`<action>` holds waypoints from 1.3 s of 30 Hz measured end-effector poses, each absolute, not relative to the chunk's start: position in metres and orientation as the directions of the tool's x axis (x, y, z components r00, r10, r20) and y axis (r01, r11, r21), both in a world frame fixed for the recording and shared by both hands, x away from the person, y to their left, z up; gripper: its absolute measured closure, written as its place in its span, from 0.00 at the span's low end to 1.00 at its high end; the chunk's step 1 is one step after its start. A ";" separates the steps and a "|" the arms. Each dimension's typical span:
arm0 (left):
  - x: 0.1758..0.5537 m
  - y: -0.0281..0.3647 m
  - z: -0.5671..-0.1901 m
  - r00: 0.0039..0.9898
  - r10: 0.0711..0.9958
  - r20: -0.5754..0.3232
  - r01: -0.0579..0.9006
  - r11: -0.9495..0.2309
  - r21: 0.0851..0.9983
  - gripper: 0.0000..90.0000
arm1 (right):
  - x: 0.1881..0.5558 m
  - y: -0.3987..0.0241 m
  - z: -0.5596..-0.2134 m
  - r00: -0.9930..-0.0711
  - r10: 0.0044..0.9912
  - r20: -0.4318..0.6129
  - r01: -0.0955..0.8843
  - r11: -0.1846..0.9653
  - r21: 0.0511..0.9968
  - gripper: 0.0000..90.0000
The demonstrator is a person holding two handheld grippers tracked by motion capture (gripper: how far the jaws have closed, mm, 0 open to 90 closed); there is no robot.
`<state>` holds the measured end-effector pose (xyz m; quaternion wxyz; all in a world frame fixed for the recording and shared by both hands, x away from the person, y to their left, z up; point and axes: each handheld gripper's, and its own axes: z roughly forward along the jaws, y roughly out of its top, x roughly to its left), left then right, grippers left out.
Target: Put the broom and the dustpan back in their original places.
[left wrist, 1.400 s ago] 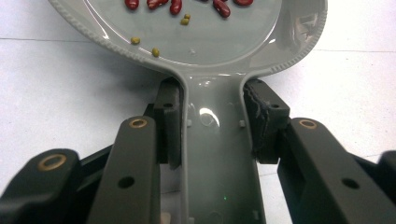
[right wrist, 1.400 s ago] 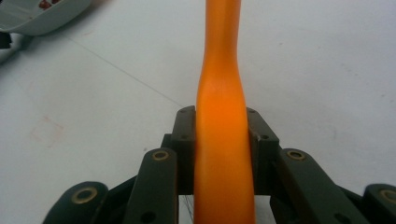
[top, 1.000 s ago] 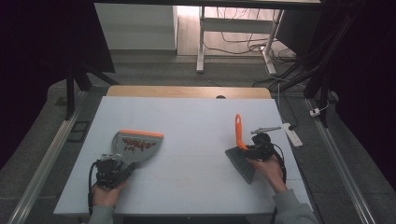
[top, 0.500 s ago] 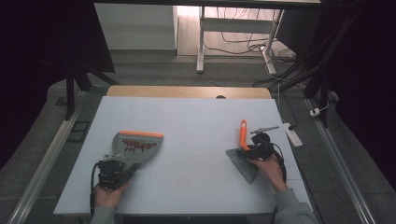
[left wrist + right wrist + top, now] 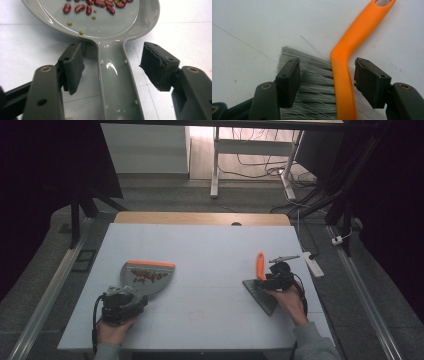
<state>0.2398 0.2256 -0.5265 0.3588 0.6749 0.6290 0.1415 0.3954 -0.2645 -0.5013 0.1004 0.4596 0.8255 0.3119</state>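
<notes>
Now, dustpan [image 5: 110, 27]: grey, on white table [image 5: 210, 250], left side; holds red beans [image 5: 100, 5]
Left gripper [image 5: 111, 66]: jaws just opened, astride pan's handle, not pressing
Brush [image 5: 343, 75]: lying flat, right side
Right gripper [image 5: 327, 80]: just spread, off brush
Room: dark

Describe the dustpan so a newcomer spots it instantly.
On the white table, look to the near left, just ahead of the left gripper. The dustpan is the grey scoop with an orange front edge, holding red beans; the brush lies far right.

Left gripper [image 5: 121, 304] and right gripper [image 5: 272, 281] low, jaws just parted, gripping nothing.
</notes>
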 end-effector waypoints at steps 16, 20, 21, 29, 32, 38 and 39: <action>0.235 0.229 -0.509 0.328 0.924 -0.199 0.674 -0.081 0.734 0.40 | 0.381 -0.265 -0.486 -0.662 0.745 0.080 0.581 0.442 0.683 0.45; 0.240 0.228 -0.509 0.379 0.910 -0.170 0.672 -0.145 0.726 0.40 | 0.377 -0.264 -0.486 -0.689 0.721 0.069 0.554 0.463 0.692 0.45; 0.242 0.228 -0.509 0.392 0.904 -0.169 0.669 -0.155 0.727 0.40 | 0.376 -0.264 -0.486 -0.695 0.716 0.066 0.547 0.467 0.694 0.45; 0.259 0.226 -0.509 0.497 0.848 -0.185 0.648 -0.222 0.728 0.38 | 0.363 -0.263 -0.487 -0.741 0.671 0.036 0.487 0.499 0.717 0.45; 0.264 0.226 -0.511 0.515 0.834 -0.199 0.653 -0.232 0.721 0.37 | 0.357 -0.264 -0.486 -0.745 0.667 0.032 0.476 0.496 0.726 0.45; 0.259 0.228 -0.512 0.553 0.801 -0.228 0.642 -0.237 0.729 0.36 | 0.340 -0.273 -0.485 -0.750 0.662 0.016 0.443 0.484 0.755 0.45; 0.256 0.228 -0.512 0.559 0.797 -0.230 0.640 -0.238 0.730 0.36 | 0.337 -0.275 -0.486 -0.752 0.659 0.016 0.436 0.479 0.761 0.45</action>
